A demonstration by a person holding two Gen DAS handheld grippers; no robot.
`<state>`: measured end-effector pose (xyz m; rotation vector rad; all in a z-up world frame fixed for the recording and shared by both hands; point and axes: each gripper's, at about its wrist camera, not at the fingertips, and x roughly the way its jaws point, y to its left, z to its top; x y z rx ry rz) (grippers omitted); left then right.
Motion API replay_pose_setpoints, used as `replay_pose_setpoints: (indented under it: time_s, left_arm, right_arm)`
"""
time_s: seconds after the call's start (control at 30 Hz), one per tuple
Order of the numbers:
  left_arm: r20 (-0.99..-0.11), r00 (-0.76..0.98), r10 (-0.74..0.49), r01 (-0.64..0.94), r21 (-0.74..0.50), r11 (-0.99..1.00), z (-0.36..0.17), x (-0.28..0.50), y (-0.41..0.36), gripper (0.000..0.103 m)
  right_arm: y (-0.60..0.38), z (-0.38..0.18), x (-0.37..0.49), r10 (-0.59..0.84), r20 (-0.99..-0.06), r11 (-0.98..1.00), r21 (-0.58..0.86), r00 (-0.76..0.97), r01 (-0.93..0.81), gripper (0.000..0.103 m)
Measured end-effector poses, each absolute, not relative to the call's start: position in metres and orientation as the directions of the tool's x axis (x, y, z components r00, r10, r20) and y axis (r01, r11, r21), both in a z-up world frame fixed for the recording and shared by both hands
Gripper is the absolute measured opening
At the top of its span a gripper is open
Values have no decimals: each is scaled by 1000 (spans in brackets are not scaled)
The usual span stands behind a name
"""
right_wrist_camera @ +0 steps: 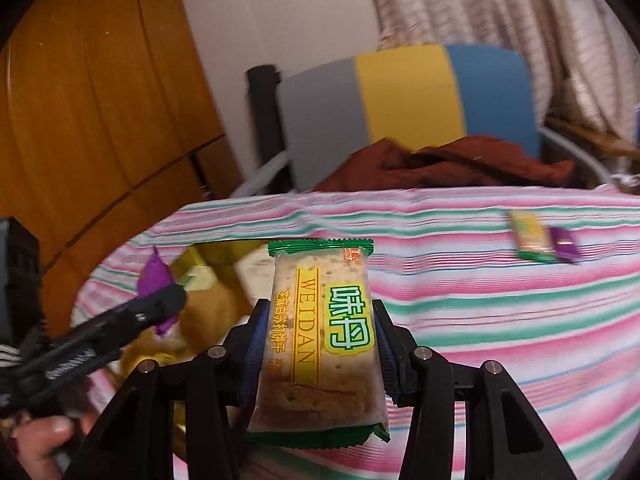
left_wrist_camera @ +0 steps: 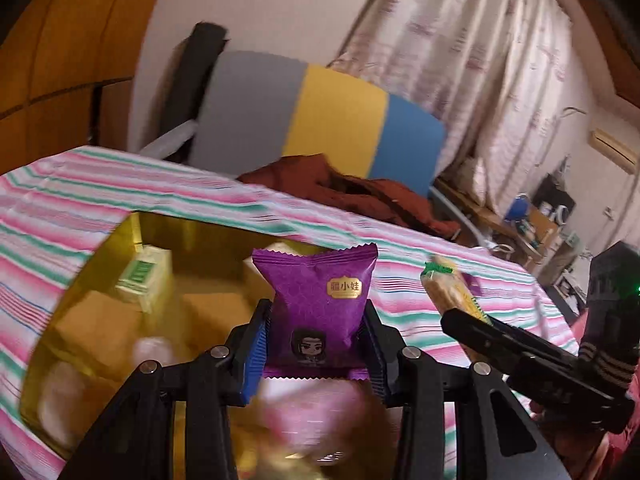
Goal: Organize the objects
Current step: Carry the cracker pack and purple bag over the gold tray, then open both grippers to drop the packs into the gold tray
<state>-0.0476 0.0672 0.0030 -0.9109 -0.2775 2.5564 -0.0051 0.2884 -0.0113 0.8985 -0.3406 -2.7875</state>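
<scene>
My left gripper is shut on a purple snack packet, held upright over the near side of a gold box. The box holds a green-labelled packet and several tan packets. In the right wrist view my right gripper is shut on a cracker packet with green ends and yellow print, right of the gold box. Each gripper shows in the other's view: the right gripper with its cracker packet, and the left gripper with its purple packet.
A pink, green and white striped cloth covers the table. A cracker packet and a purple packet lie together at the far right. Beyond are a grey, yellow and blue chair with a red-brown garment, and a wooden cabinet.
</scene>
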Motion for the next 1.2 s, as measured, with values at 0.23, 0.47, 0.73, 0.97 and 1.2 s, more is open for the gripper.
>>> replay_pose_setpoints:
  time_s: [0.23,0.47,0.73,0.97,1.2]
  left_arm:
    - [-640,-665,385,-209,-336,-918,-18,-91,17,43]
    - [-700,-608,374,-174,-342,-924,-41,-120,1,47]
    - [-681,-657,322,-111,-336,-935,-37,-109,-9,65]
    - [-637,-712,296,-63,-362,-930,-30,-83,-14,67]
    - [-621,-722,306,-107,-337,-935,-21,-62,5,68]
  right_arm:
    - [221,-9,-66,-354,-611,-934,268,-708,236,49]
    - [169,-22,-126,-374,-694,-923,210,-616,324,49]
    - [157,-25,-163,-367,-699,-927,223,-614,300,63]
    - [186,-16,-136,-324,-663,-946,215,-675,244,65]
    - [223,-13,-107,-338,-641,-938,290,-689,191,72]
